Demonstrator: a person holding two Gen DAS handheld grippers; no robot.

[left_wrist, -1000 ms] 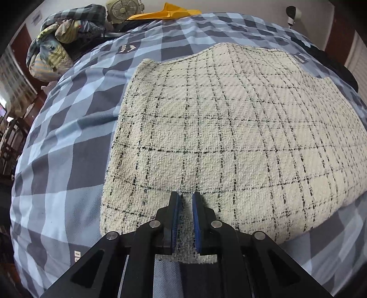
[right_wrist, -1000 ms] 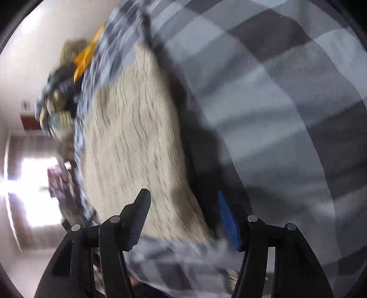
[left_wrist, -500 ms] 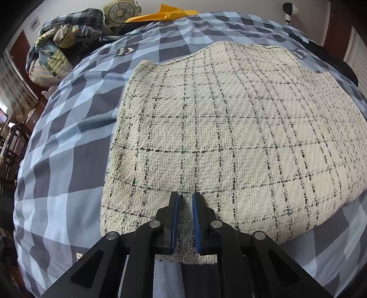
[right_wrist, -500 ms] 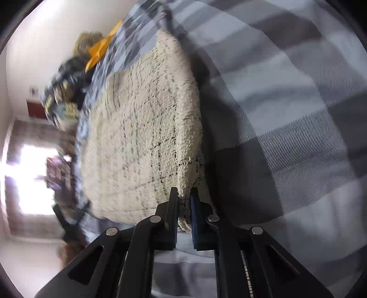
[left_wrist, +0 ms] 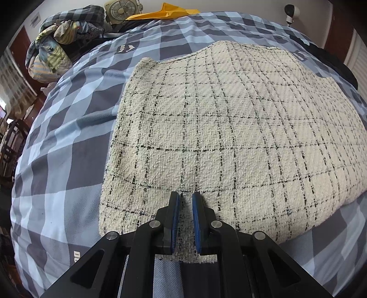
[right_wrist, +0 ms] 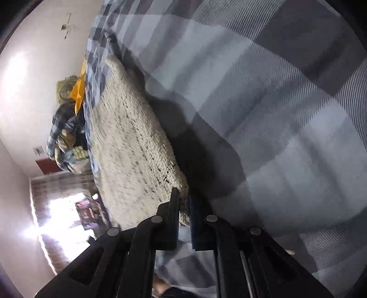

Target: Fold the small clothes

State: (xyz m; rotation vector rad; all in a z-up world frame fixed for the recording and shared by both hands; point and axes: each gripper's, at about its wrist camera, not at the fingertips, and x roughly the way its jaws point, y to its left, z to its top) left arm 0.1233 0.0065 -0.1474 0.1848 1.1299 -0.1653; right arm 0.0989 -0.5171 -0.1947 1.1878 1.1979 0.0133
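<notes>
Left claw (left_wrist: 183, 199): clamped on the near hem of the garment (left_wrist: 229, 128), pinning one corner for a fold. Right claw (right_wrist: 182, 198): pinched shut on the garment's (right_wrist: 128, 142) side edge, likely the second hold for lifting the hem over. Garment: cream tweed with black check, spread flat on the bed (left_wrist: 64, 142), near edge at the claws. Beyond: clothes pile (left_wrist: 55, 48), fan (left_wrist: 121, 9), yellow cloth (left_wrist: 169, 12) at the bed's far end.

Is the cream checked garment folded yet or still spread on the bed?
Spread: the cream checked garment lies flat across the plaid bedcover, no layer turned over. Both grippers pinch its near edge.
</notes>
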